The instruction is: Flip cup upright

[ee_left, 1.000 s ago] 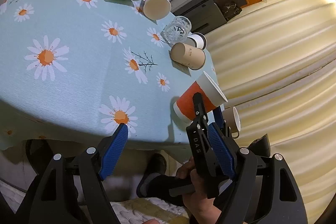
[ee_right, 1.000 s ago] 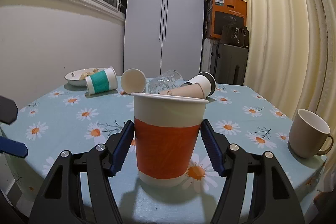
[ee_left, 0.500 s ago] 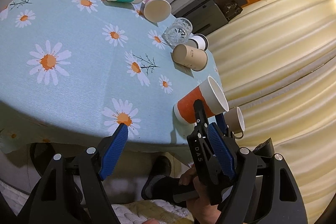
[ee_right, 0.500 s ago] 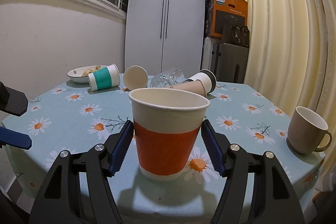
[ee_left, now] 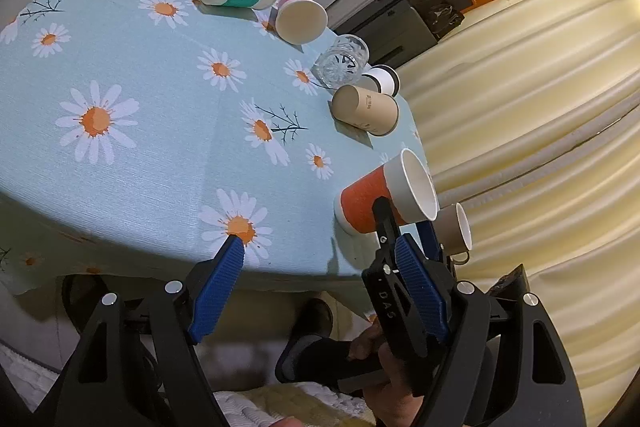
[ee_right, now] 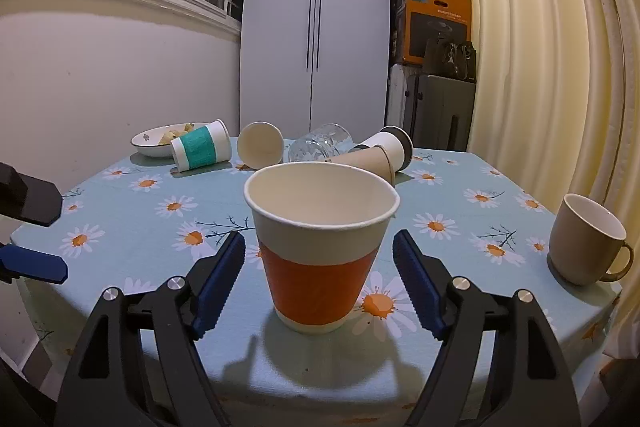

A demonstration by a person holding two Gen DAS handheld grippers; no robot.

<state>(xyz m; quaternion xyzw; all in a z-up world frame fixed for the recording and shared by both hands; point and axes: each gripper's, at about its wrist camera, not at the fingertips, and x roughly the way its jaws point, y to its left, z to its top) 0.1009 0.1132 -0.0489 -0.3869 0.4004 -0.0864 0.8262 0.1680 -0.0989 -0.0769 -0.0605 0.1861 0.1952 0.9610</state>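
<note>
An orange-and-white paper cup (ee_right: 320,251) stands upright near the front edge of the daisy tablecloth (ee_right: 120,211); it also shows in the left wrist view (ee_left: 384,195). My right gripper (ee_right: 320,259) is open, its blue pads on either side of the cup with gaps to it. My left gripper (ee_left: 320,259) is open and empty, off the table's edge to the left of the cup. Further back lie a teal-banded cup (ee_right: 200,147), a pink-banded cup (ee_left: 300,19), a clear glass (ee_right: 320,147), a brown paper cup (ee_left: 366,109) and a white black-rimmed cup (ee_right: 394,147), all on their sides.
A beige mug (ee_right: 586,243) stands upright at the table's right edge. A bowl of snacks (ee_right: 160,141) sits at the back left. A white wardrobe (ee_right: 316,27), stacked boxes (ee_right: 436,23) and curtains (ee_right: 540,47) stand behind the table.
My right gripper has let go of the orange cup, opened wider and drawn back from it. The cup stays standing on the table. The left gripper has shifted slightly.
</note>
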